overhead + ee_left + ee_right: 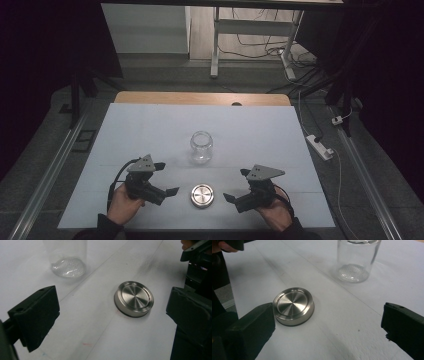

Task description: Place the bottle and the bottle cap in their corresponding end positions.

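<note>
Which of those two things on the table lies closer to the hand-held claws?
The metal lid, flat on the table between the left gripper and right gripper. The glass jar stands farther back.

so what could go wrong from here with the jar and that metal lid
1. The glass jar stands open and unheld on the table; a nudge from either open gripper could tip or slide it.
2. The metal lid lies flat, low and smooth, so the right gripper or left gripper might slip off its rim.
3. Both grippers flank the lid closely and could bump each other if they reach together.
</note>
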`<state>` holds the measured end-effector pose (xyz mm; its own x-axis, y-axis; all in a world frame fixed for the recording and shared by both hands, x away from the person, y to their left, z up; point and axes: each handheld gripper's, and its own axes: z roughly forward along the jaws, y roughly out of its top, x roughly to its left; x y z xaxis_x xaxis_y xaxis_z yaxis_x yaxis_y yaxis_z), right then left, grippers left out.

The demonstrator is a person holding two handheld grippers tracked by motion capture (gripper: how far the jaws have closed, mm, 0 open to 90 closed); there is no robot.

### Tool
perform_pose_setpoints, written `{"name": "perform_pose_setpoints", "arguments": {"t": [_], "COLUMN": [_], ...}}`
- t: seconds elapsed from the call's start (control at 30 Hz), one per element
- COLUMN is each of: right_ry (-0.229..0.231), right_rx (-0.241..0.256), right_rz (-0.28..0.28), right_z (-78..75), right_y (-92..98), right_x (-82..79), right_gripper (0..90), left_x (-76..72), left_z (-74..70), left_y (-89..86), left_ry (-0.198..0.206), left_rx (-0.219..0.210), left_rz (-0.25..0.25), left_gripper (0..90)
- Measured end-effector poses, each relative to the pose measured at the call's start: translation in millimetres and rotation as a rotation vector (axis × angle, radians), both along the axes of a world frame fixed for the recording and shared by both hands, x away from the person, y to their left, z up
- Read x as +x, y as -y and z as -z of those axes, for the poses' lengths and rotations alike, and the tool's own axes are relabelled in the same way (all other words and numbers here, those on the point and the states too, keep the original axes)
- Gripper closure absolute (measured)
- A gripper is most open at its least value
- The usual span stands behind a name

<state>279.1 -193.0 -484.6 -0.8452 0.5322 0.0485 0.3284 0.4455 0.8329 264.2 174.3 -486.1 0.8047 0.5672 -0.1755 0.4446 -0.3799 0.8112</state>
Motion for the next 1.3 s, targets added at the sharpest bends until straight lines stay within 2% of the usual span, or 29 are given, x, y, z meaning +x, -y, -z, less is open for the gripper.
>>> {"name": "perform_pose_setpoints", "arguments": {"t": [0.27,0.57,0.9,1.3], "right_ry": [0.005,0.005,-0.019,-0.026], "right_rx": [-0.015,-0.044,-0.037,-0.040], "right_rz": [0.033,0.060,0.099,0.182], "right_z": [0.4,3.3,5.5,7.3], "right_y": [12.3,23.1,40.8,65.6], "right_x": [-3.6,-8.7,-13.9,-23.8], "right_gripper": [0.0,0.0,0.0,0.0], "left_x": [-12.3,-25.7,-38.9,-60.4], "left_z": [4.5,7.0,12.8,22.4], "left_y": [-13.9,-27.8,-48.0,-74.1], "left_ry": [-0.004,-0.008,-0.026,-0.048], "left_rx": [0.019,0.009,-0.001,0.013], "left_rz": [-0.037,-0.075,-0.128,-0.206], "left_gripper": [0.0,0.0,0.0,0.0]}}
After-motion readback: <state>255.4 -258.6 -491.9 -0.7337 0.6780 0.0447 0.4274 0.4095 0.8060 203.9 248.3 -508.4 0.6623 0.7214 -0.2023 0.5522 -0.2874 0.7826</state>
